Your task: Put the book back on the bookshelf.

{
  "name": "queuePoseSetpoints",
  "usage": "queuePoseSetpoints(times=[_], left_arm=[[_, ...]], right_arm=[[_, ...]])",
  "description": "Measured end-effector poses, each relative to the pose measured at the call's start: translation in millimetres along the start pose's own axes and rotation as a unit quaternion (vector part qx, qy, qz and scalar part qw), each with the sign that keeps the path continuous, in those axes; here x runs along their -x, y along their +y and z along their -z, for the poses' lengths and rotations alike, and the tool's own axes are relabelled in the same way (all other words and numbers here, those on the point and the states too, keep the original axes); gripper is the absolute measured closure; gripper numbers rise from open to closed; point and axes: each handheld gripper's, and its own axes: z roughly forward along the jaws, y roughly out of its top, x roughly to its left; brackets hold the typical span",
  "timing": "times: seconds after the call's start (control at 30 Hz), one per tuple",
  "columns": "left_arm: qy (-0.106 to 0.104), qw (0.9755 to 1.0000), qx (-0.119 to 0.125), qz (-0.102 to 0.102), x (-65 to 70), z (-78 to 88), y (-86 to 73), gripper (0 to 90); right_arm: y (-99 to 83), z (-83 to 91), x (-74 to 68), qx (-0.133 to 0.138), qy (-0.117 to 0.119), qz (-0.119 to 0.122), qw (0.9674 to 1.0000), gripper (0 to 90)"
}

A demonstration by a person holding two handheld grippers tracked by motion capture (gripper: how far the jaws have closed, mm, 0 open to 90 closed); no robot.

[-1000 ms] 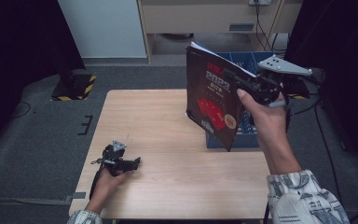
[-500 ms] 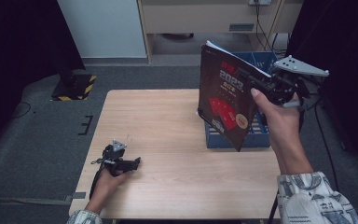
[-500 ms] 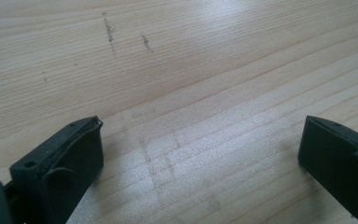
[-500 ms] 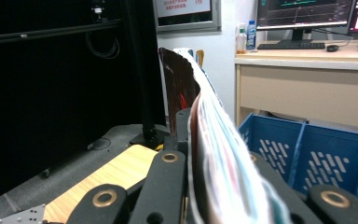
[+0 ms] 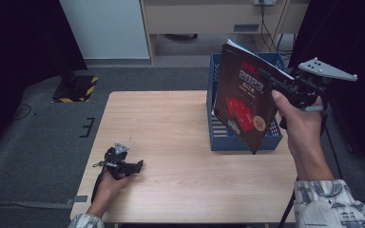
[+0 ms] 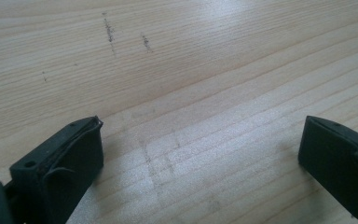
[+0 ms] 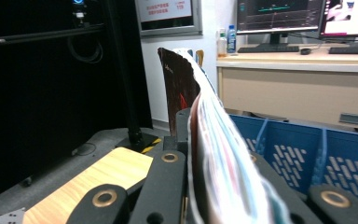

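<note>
High view with both gripper views. My right gripper [image 5: 285, 88] is clamped on the fore edge of a dark-covered magazine [image 5: 242, 95], held upright and slightly tilted in the air at about 2 o'clock from the table's centre. The magazine hangs directly over the blue crate [image 5: 214, 118], which stands on the table [image 5: 171, 133] at its 3 o'clock edge; the lower corner of the magazine dips in front of the crate's near wall as the high view sees it, and I cannot tell whether it touches the rim. In the right gripper view the jaws are pressed against the two faces of the magazine [image 7: 205, 140], whose pages bow toward 1 o'clock, with the blue crate [image 7: 307, 154] behind and below.

My left gripper [image 5: 138, 165] rests on the table at about 7 o'clock, well apart from the crate; its own view shows the jaws spread wide over bare wood [image 6: 191, 93], holding nothing.

Step in hand, as I judge it: carrying the magazine to the crate, with the lowering not yet begun. The next move calls for turning the magazine so its faces run parallel to the crate's dividers, lining its bottom edge up with one compartment, and lowering it before I release. The bowed pages could snag on the rim, so I should descend slowly.
</note>
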Motion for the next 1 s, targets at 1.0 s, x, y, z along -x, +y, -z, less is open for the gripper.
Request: queuePoseSetpoints(times=[1.0], left_arm=[[0.0,1.0,0.001,0.0,0.2,-0.1,-0.1,0.0]], right_arm=[[-8.9,19.9,31.9,-0.001,-0.057,-0.002,0.9984,87.1]])
